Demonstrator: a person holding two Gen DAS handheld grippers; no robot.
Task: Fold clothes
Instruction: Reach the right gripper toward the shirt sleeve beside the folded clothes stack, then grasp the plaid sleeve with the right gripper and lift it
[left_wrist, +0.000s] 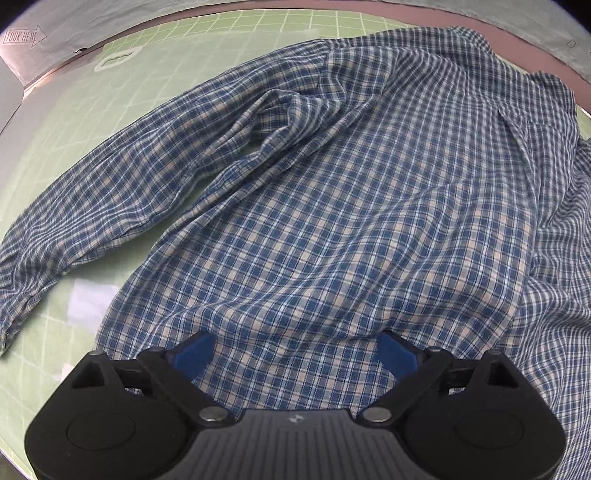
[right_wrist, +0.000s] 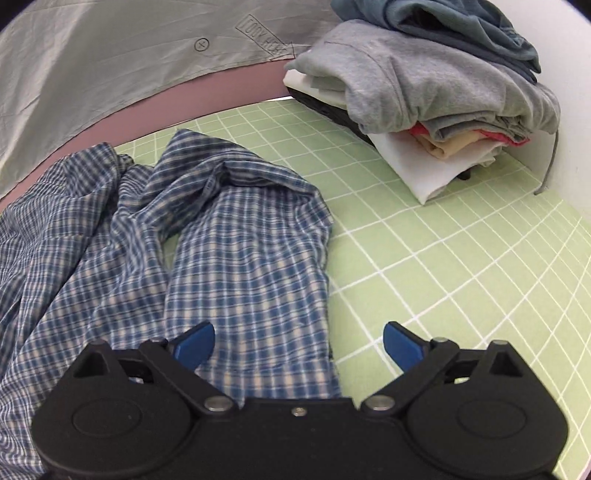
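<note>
— Shirt placement? 
— Blue plaid shirt (left_wrist: 332, 206) lies spread, wrinkled, on the green grid mat (right_wrist: 461, 258). 
— Grippers? 
— Left gripper (left_wrist: 295, 350) spread wide above the shirt body, gripping nothing. Right gripper (right_wrist: 299, 343) equally wide over the sleeve (right_wrist: 251, 258) edge, empty.

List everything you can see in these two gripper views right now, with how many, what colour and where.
plaid shirt: one, blue and white check, spread rumpled on the mat, sleeves out to either side
cutting mat: one, light green with white grid, under the shirt
stack of clothes: one pile, grey and blue-grey on top, red, beige and white below, at the mat's far right corner
grey sheet: one, creased, behind the mat
left gripper: one, black with blue fingers, open above the shirt's body
right gripper: one, black with blue fingers, open above a sleeve's edge
</note>
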